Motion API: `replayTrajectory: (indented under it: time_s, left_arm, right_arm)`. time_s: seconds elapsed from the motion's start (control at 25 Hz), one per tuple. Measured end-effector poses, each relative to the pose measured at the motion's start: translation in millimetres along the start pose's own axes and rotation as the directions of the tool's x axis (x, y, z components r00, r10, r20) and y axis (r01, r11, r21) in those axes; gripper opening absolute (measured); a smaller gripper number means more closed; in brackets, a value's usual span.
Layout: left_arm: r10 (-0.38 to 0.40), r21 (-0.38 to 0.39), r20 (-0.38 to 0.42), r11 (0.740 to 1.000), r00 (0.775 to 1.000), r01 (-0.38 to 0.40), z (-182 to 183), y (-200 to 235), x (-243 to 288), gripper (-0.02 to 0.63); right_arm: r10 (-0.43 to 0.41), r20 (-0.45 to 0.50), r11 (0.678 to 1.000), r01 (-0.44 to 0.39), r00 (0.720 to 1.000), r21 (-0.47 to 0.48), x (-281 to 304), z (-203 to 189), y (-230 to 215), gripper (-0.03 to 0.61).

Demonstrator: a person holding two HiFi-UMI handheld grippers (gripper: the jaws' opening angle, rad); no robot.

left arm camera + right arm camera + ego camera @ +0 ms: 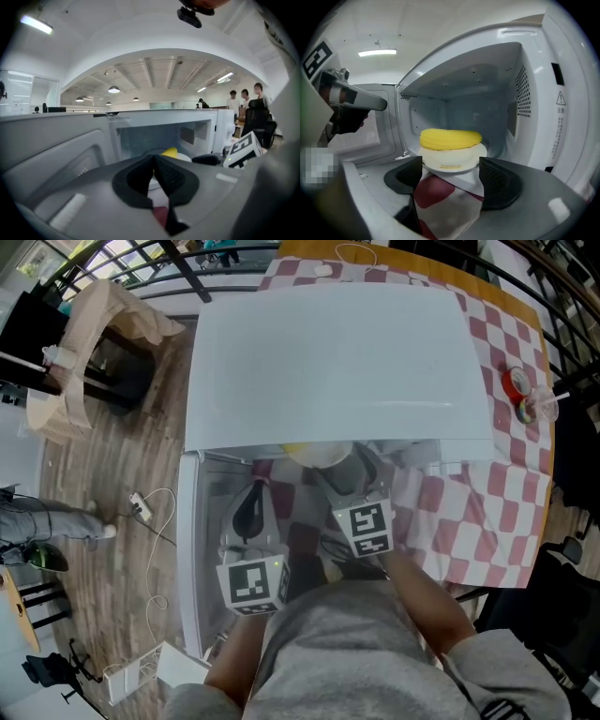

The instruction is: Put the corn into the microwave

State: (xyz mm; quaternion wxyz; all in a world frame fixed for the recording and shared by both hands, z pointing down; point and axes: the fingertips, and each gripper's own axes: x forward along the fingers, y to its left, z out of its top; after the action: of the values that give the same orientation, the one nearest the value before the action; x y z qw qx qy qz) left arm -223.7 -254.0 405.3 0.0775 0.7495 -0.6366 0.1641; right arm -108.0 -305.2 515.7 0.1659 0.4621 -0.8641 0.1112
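A yellow corn cob (450, 138) lies on a white plate (452, 160) just inside the mouth of the white microwave (534, 93). The microwave's door (187, 549) stands swung open to the left. My right gripper (450, 172) is open, and its fingers flank the plate's near edge without touching it. The left gripper (154, 158) is shut with nothing in it and points at the cavity from beside the door. From the head view the corn (309, 454) peeks out under the microwave's top, with the left gripper (253, 512) and right gripper (352, 484) in front.
The microwave stands on a red-and-white checked cloth (487, 512). A red lid (516, 382) and a cup with a straw (542, 404) sit at the table's right. A chair with brown paper (84, 352) stands on the left floor. Several people (243, 101) stand far back.
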Motion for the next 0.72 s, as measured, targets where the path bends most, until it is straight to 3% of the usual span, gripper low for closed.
replayTrajectory:
  time_s: [0.56,0.6,0.68,0.72]
  left_arm:
    - [-0.008,-0.002,-0.002,1.0,1.0,0.008,2.4,4.7,3.2,0.009]
    - [-0.011,-0.001,-0.002,1.0,1.0,0.011,2.9,4.0,3.2,0.009]
    - [-0.014,-0.002,-0.001,1.0,1.0,0.014,4.2,2.5,2.4,0.009]
    - [-0.012,-0.002,0.002,1.0,1.0,0.012,4.9,1.8,1.7,0.009]
  right_arm:
    - [-0.091,-0.061,0.993,0.086,0.994,-0.085,40.1,21.6,-7.8,0.298]
    - [-0.107,-0.04,0.989,0.102,0.993,-0.107,36.4,25.0,-9.4,0.253]
    - [-0.147,0.039,0.974,0.151,0.988,-0.166,22.2,35.7,-13.5,0.033]
    - [-0.135,0.082,0.971,0.148,0.988,-0.188,14.2,41.6,-12.6,0.002]
